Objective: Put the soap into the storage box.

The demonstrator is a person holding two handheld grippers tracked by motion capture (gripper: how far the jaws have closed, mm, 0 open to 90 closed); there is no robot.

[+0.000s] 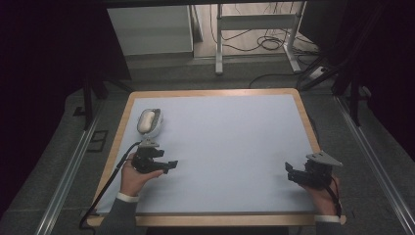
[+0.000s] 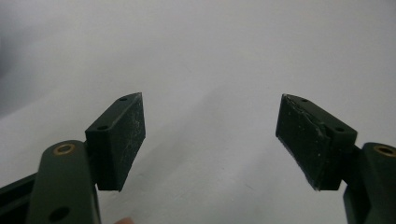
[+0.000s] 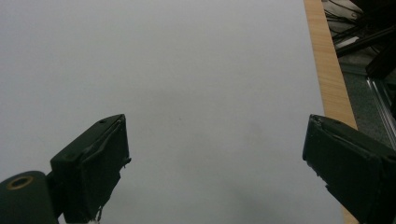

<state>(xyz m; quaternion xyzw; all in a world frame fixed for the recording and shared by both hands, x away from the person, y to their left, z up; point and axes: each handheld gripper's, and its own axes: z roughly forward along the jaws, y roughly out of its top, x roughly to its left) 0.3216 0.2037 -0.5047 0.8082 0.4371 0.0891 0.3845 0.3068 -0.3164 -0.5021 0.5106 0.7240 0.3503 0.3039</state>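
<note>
A lab or test room: a wooden-edged table point(image 1: 122, 128) under a pale blue mat, black curtains point(image 1: 44, 58) at both sides, loose black cables point(image 1: 266, 41) beyond its far edge, aluminium floor rails point(image 1: 63, 181).

Pale mat point(image 1: 225, 152) on wooden table point(image 1: 306, 115), left tongs point(image 1: 169, 165) near white mouse point(image 1: 147, 120), right tongs point(image 1: 289, 172) well apart

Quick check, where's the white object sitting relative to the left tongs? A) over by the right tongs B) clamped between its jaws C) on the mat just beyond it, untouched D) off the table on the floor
C: in the high view the white object lies on the mat past the left tongs, apart from them; the left gripper view shows the jaws spread with nothing between.
</note>
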